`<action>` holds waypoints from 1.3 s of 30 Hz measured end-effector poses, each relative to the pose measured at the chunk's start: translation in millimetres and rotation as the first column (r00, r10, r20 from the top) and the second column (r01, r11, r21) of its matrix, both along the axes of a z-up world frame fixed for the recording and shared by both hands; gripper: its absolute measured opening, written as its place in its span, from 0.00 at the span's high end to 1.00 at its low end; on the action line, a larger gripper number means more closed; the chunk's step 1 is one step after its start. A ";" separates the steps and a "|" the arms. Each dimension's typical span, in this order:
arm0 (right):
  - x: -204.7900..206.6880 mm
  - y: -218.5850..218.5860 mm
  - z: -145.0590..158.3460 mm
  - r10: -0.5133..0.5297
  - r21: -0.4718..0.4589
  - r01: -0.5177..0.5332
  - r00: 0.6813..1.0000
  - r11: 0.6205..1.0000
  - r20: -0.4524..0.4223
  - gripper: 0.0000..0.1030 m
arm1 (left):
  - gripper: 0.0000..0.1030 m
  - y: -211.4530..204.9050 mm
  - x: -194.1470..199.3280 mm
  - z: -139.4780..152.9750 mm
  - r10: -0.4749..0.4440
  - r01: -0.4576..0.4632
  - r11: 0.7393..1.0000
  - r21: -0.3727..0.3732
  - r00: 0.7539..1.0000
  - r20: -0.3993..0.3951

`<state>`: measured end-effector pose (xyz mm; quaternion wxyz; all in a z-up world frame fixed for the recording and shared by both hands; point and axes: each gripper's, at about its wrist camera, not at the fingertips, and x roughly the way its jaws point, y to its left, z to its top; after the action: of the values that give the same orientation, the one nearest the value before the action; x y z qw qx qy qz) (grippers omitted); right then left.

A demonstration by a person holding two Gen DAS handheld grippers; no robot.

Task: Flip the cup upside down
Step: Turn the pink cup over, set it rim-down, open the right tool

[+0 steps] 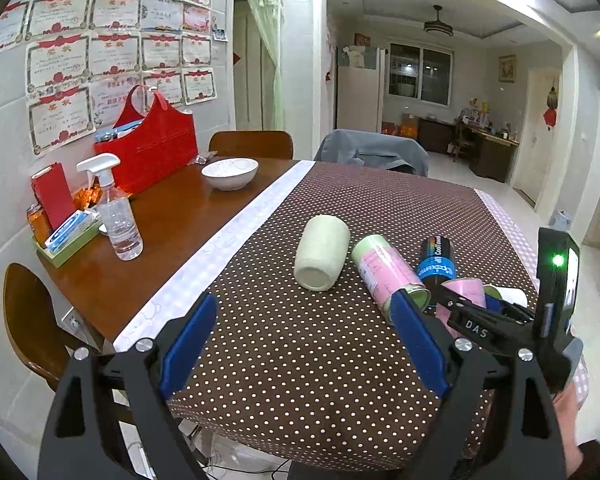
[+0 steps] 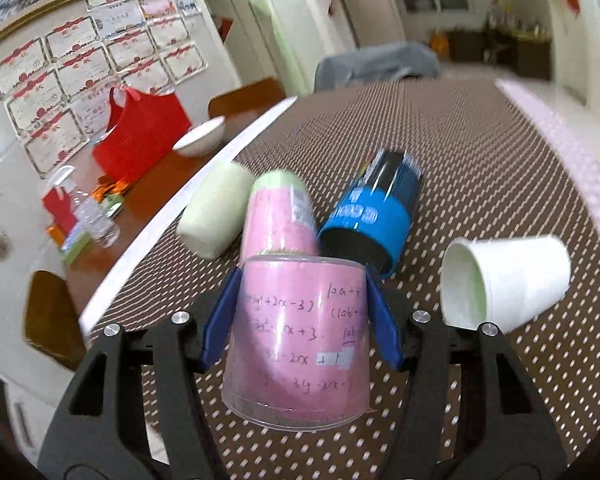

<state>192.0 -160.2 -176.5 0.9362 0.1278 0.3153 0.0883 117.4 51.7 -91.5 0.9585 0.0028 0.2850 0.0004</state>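
Four cups lie on the tablecloth (image 1: pixel 300 360): one (image 2: pixel 216 212) leftmost, another (image 2: pixel 280 212) beside it, a third (image 2: pixel 376 216) right, the fourth (image 2: pixel 504 280) rightmost.

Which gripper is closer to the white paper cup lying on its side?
Right. The right gripper, shut on the pink cup, sits just left of the white cup. The left gripper hangs open farther left, with the right gripper between it and that cup.
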 end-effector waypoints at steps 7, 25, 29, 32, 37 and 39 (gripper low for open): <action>11.0 15.0 -17.6 -0.061 -0.157 0.056 0.998 0.986 -0.025 0.42 | 0.15 2.9 3.4 -4.0 0.006 -0.006 1.000 -0.011 1.000 -0.011; -39.2 15.2 -32.3 -0.049 -0.200 0.044 0.999 0.979 -0.022 0.39 | 0.15 -12.2 -5.7 -2.8 -0.033 0.033 0.999 0.003 0.999 0.004; -49.6 9.2 -25.9 -0.045 -0.156 0.043 0.999 0.987 -0.006 0.19 | 0.15 -15.9 -8.3 -1.1 -0.031 0.030 0.999 0.010 0.999 0.012; -56.5 4.8 -17.1 -0.046 -0.130 0.046 0.999 0.990 0.007 0.07 | 0.15 -16.7 -10.3 0.6 -0.024 0.024 1.000 0.011 1.000 0.018; -63.9 -3.6 2.3 -0.049 -0.086 0.051 0.999 0.995 0.017 0.06 | 0.15 -21.0 -15.8 5.8 -0.026 0.025 0.999 0.022 0.999 0.037; -68.0 -7.7 12.4 -0.050 -0.063 0.051 0.998 0.997 0.024 0.06 | 0.15 -23.2 -19.0 8.5 -0.030 0.028 0.999 0.029 0.998 0.046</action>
<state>124.1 -167.8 -164.1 0.9451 0.1050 0.3043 0.0560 98.4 28.5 -83.0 0.9647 0.0205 0.2624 -0.0094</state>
